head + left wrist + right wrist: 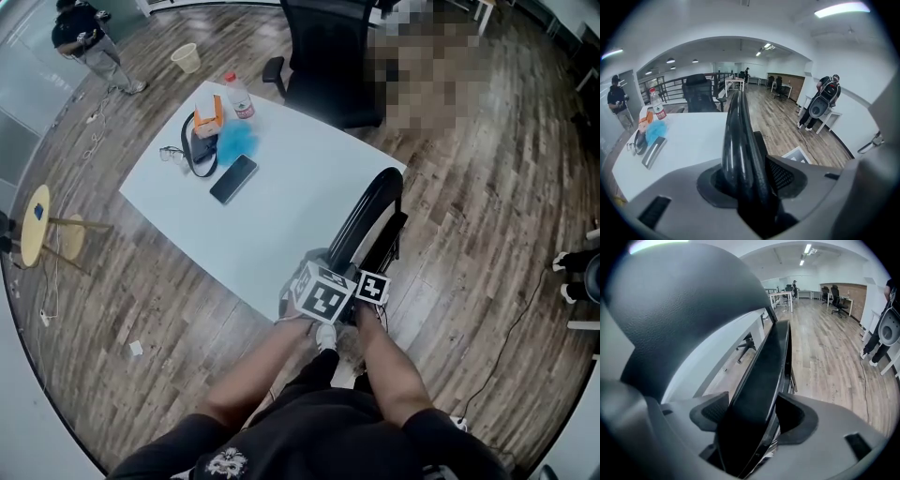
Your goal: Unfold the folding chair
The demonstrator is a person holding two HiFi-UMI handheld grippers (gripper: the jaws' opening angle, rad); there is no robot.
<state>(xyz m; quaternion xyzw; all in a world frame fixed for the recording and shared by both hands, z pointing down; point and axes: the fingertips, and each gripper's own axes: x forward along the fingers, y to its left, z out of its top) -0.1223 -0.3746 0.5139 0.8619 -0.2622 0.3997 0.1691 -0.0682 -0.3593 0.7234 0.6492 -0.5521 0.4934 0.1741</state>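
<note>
folding chair, black and still folded flat, stands on edge on the wooden floor, just beside the white table and right in front of the person's legs. both grippers meet at its near end, side by side. the left gripper has its jaws narrowed onto the glossy black frame tubes, with a pad pressing each side in the left gripper view. the right gripper is closed across the flat black panel of the chair, which fills the gap between its pads in the right gripper view. on the far part of the table lie a dark phone, a pair of glasses, an orange box, a blue fluffy item and a water bottle. a black office chair sits at the table's far side.
</note>
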